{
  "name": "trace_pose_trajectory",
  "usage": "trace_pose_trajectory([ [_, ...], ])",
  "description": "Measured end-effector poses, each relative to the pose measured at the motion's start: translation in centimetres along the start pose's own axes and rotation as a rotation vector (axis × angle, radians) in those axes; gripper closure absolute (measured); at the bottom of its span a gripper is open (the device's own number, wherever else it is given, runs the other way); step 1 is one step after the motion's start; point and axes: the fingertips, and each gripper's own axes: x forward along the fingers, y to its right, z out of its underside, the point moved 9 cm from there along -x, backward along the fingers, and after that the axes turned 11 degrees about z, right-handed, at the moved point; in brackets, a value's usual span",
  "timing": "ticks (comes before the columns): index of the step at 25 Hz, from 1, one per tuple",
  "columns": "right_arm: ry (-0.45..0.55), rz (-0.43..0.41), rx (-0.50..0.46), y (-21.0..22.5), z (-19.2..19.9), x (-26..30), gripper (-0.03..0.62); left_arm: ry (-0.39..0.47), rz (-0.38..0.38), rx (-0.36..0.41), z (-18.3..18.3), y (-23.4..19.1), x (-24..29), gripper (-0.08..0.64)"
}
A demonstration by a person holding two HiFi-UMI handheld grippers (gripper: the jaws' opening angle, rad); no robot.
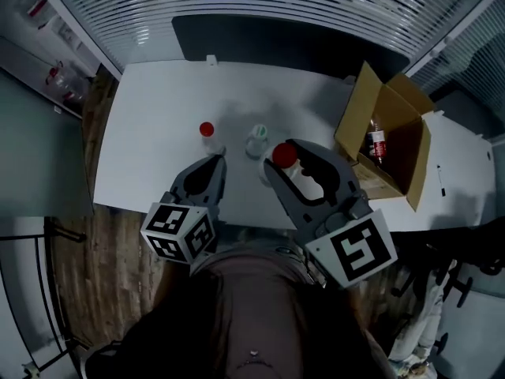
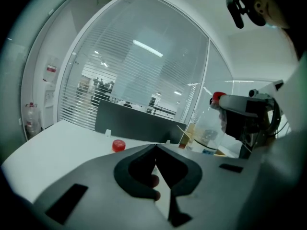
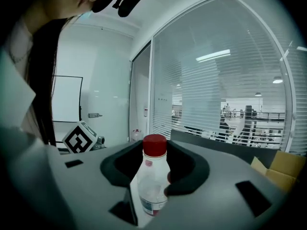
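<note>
Left tongs (image 2: pixel 156 150): pressed together, nothing between them, held low over the near edge of the white rectangular surface (image 1: pixel 150 140).
Right tongs (image 3: pixel 153 152): pinching the clear plastic bottle with a red screw cap (image 3: pixel 151 186) by its upper body; the bottle is upright, its cap above the tips.
Small red round cap-like item (image 1: pixel 207 129): on the surface ahead of the left tongs, apart from them.
Clear bottle with a pale cap (image 1: pixel 256 140): upright on the surface, ahead and between both tongs, near the held bottle.
Open brown cardboard box (image 1: pixel 394 105): well right of the right tongs; a red-labelled bottle (image 1: pixel 377 142) stands inside.
</note>
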Motion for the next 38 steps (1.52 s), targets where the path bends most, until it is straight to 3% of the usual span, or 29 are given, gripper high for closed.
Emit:
trace_pose_trajectory([
  [12,-0.018,-0.178,-0.029,-4.8,0.7,5.0,0.425,0.061,-0.144,-0.029,0.0,-3.0,-5.3,0.551],
  [22,-0.03,-0.273,-0.052,-8.0,2.1,8.9,0.424,0.101,-0.25,-0.061,0.4,-5.1,-9.0,0.551],
  [38,-0.11,-0.294,-0.087,-10.7,7.2,13.1,0.423,0.095,-0.281,-0.072,0.6,-7.5,-10.5,0.551],
])
